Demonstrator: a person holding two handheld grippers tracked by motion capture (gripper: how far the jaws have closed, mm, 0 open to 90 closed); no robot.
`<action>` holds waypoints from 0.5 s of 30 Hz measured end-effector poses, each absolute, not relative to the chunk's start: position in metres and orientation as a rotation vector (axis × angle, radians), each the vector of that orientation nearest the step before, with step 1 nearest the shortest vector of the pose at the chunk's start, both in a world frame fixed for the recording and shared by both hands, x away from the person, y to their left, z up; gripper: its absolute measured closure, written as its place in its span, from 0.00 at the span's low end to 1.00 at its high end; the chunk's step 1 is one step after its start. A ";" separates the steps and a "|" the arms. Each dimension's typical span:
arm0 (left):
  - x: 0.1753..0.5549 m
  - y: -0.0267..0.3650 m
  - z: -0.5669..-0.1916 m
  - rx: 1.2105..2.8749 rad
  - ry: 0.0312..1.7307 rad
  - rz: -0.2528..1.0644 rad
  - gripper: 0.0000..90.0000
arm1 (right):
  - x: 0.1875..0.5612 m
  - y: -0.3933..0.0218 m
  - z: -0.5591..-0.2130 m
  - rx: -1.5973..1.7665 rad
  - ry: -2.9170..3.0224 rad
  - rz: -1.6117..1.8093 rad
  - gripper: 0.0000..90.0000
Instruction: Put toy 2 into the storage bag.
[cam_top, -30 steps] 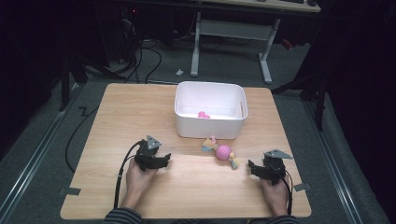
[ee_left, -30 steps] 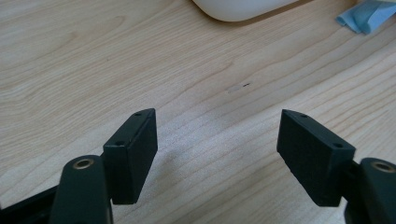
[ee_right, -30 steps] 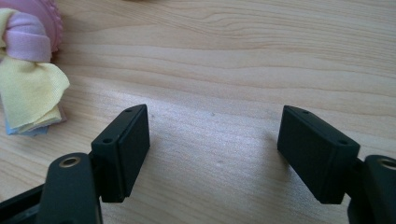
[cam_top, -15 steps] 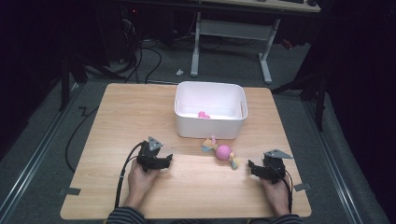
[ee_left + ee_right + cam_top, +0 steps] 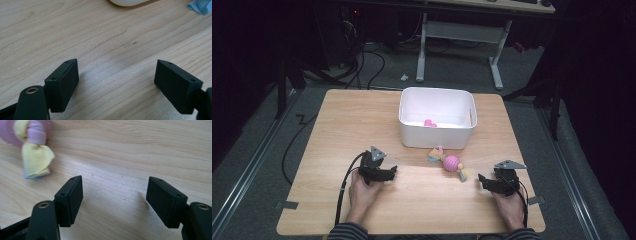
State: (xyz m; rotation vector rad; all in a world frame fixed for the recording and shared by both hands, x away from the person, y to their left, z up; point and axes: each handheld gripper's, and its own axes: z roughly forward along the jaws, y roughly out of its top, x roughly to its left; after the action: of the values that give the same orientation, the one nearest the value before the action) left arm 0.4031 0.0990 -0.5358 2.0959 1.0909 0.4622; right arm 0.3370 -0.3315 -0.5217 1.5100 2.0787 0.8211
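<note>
Both tools sit near the tabletop's front edge: left tool (image 5: pixel 388 172) has just been opening, right tool (image 5: pixel 484 181) closing, nothing between either's jaws. Between them, slightly further back, lies the pink knotted toy (image 5: pixel 451 162), just before the white bin (image 5: pixel 437 137).

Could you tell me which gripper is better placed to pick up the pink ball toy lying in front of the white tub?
Probably the right gripper: the ball toy lies nearer it, and its fabric tail shows just beyond its open jaws.
</note>
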 end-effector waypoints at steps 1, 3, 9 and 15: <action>0.403 0.099 -0.536 2.096 1.090 0.462 0.22 | 0.335 -0.331 -0.520 1.503 2.088 0.828 0.34; 0.403 0.099 -0.536 2.097 1.089 0.462 0.22 | 0.332 -0.331 -0.517 1.493 2.104 0.834 0.34; 0.403 0.099 -0.536 2.098 1.089 0.460 0.21 | 0.324 -0.329 -0.509 1.456 2.151 0.856 0.35; 0.403 0.099 -0.536 2.097 1.089 0.461 0.21 | 0.321 -0.317 -0.496 1.395 2.199 0.888 0.35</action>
State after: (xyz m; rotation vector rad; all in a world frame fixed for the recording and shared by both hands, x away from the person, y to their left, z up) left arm 0.4031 0.0989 -0.5358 2.0969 1.0894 0.4609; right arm 0.3213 -0.3172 -0.4955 1.3954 2.1989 0.8877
